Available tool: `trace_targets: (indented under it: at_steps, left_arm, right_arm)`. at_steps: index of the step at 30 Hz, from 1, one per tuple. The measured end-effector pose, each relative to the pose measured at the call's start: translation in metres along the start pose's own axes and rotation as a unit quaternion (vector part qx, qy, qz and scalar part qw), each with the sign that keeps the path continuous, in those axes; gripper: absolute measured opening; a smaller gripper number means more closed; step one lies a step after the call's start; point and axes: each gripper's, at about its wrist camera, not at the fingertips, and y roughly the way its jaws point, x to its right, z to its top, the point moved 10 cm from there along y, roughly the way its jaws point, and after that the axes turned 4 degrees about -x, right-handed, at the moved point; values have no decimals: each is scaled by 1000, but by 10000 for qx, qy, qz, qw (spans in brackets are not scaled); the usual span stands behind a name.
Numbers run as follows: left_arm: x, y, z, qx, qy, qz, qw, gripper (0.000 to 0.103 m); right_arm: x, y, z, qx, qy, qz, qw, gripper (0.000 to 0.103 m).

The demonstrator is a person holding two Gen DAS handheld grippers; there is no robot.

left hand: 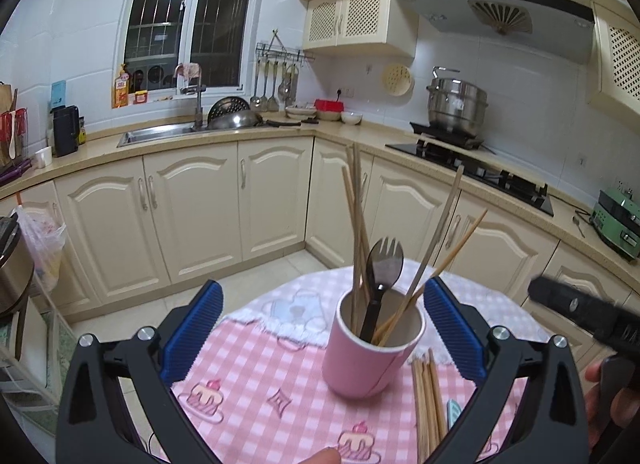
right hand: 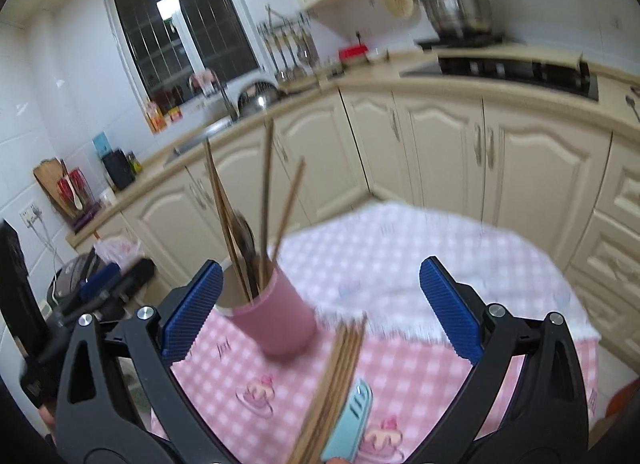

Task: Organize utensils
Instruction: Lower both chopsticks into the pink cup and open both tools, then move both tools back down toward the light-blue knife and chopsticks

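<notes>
Both our grippers, left gripper point(left hand: 322, 328) and right gripper point(right hand: 320, 316), gape wide, empty; loose chopsticks point(right hand: 334, 388) beside the pink cup point(left hand: 370, 348) look light, stiff, slippery — we'd pinch mid-bundle.

A pink paper cup point(left hand: 372, 348) stands upright on the table, holding wooden chopsticks point(left hand: 356, 232) and a black plastic spork point(left hand: 380, 276). More loose wooden chopsticks point(left hand: 428, 404) lie just right of it, beside a light-blue utensil point(right hand: 348, 424).

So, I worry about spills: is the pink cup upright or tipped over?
Upright. The pink cup stands on its base on the checked tablecloth, mouth up, with chopsticks and a black spork inside.
</notes>
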Motion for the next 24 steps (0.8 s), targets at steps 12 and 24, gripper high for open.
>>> trace_targets:
  at_steps: [12, 24]
  left_arm:
    - [8, -1, -44, -473, 184, -127, 9986, 98]
    - [42, 50, -133, -1787, 667, -248, 9813, 98]
  right_arm:
    - [36, 2, -67, -939, -51, -404, 9948, 97]
    - [53, 17, -163, -2085, -313, -679, 9752, 97]
